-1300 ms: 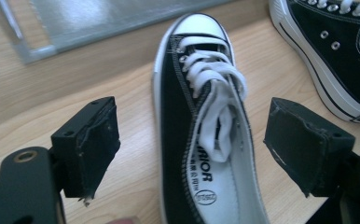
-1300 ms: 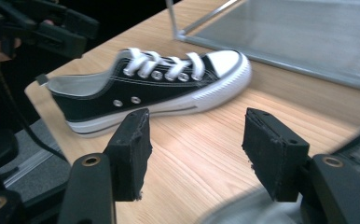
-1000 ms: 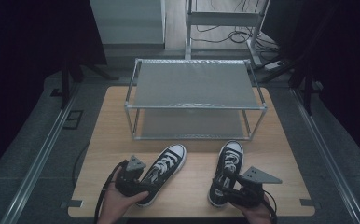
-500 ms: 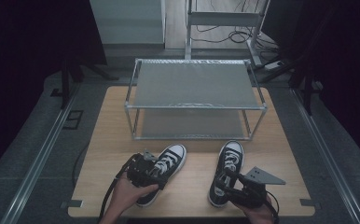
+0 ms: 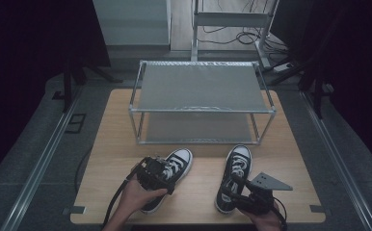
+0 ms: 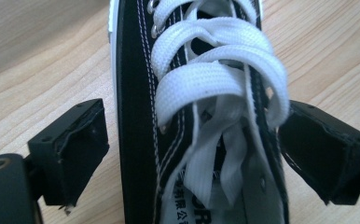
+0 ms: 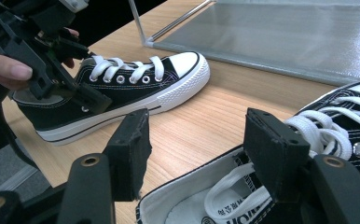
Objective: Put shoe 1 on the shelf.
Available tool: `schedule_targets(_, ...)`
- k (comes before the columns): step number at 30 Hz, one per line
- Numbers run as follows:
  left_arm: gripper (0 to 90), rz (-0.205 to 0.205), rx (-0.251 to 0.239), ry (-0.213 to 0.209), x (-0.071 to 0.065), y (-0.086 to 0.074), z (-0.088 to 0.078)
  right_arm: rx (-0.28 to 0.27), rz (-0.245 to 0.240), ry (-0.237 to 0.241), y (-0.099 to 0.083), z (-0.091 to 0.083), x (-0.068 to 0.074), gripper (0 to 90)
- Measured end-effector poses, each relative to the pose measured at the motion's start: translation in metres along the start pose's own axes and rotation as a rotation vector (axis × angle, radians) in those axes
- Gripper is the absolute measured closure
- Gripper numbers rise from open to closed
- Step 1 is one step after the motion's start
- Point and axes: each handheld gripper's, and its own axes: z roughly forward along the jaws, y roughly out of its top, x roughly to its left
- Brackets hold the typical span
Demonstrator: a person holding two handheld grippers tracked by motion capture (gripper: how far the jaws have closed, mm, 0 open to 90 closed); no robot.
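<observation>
Two black canvas sneakers with white laces and toe caps lie on the wooden table point(image 5: 198, 192). The left shoe point(image 5: 178, 161) point(image 6: 206, 93) point(image 7: 136, 79) points up and to the right. My left gripper point(image 5: 156, 172) point(image 6: 194, 116) point(image 7: 84, 74) straddles its laced upper. Its jaws have just been opening and stand beside the shoe's sides without pressing. The right shoe point(image 5: 238, 166) point(image 7: 336, 121) lies near the table's front. My right gripper point(image 5: 233, 188) point(image 7: 199, 128) hangs open over its heel opening, one jaw outside the collar and one above the inside.
A metal two-shelf rack point(image 5: 201, 86) stands at the back half of the table, its lower shelf point(image 7: 285, 37) just beyond the shoes' toes. Bare wood lies between the two shoes. Cables and a stand sit on the floor behind the table.
My left gripper has moved right from beside the left shoe's heel to over its upper. The right gripper and right shoe have stayed put.
</observation>
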Motion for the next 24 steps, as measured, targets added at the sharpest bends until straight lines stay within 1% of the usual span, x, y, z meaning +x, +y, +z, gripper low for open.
schedule_targets(4,8.9,-0.005,0.034,0.007,0.0,0.004,0.006,0.0,-0.011,-0.013,0.0,0.0,0.001,40.9)
schedule_targets(7,8.9,-0.006,0.051,0.011,-0.001,0.005,0.008,0.0,-0.012,-0.013,0.0,0.0,0.002,40.8)
schedule_targets(15,8.9,0.008,0.12,0.021,-0.002,0.009,0.014,-0.002,-0.007,-0.02,-0.001,0.001,0.0,40.7)
schedule_targets(18,10.6,0.002,0.145,0.023,-0.002,0.01,0.017,-0.003,-0.007,-0.018,-0.001,0.001,0.001,40.7)
schedule_targets(20,13.2,-0.001,0.154,0.032,-0.002,0.011,0.018,0.002,-0.011,-0.018,-0.002,0.002,0.001,40.6)
schedule_targets(24,14.3,0.003,0.153,0.036,-0.002,0.011,0.018,0.0,-0.003,-0.021,-0.002,0.002,0.0,40.7)
